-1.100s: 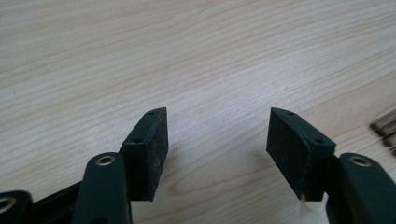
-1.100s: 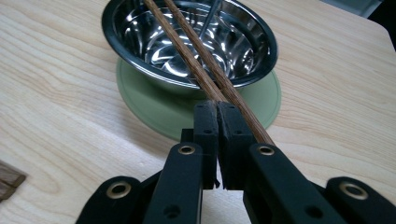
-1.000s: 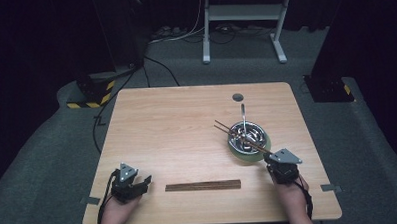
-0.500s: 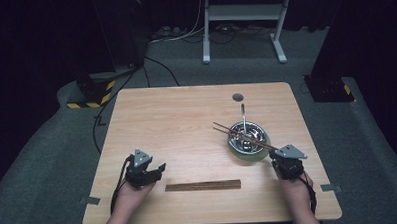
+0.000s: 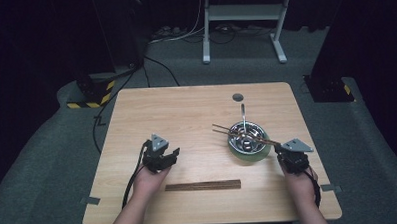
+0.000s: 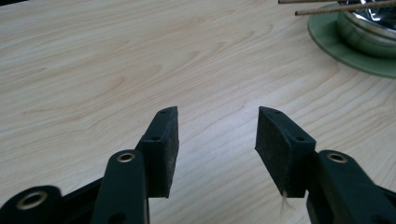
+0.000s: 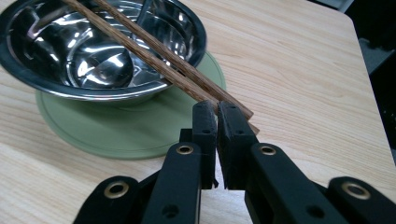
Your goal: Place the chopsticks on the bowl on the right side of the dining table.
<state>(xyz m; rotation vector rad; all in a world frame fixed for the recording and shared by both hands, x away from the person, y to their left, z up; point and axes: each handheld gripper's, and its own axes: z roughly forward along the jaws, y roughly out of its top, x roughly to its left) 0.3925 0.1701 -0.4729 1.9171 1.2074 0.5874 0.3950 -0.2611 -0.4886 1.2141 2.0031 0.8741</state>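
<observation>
Starting at the left: left gripper [image 5: 160,156] hovering low over bare tabletop [image 5: 186,117], jaws spread wide, holding nothing. Nearer the front edge, a dark wooden strip [image 5: 203,185] lying flat, untouched. Further right, 2 chopsticks [image 5: 240,133] resting across a steel bowl [image 5: 247,139] on a green saucer [image 5: 248,154], with a spoon [image 5: 243,118] leaning in the bowl. Right gripper [image 7: 217,112] closed to a narrow slit just at the near ends of the chopsticks; whether pinching them or only touching, cannot tell. Probably light, stiff, smooth and round, so likely to roll or pivot in the pads. Best taken near the thick ends, both together, squarely, lifting gently to avoid tipping the bowl.
</observation>
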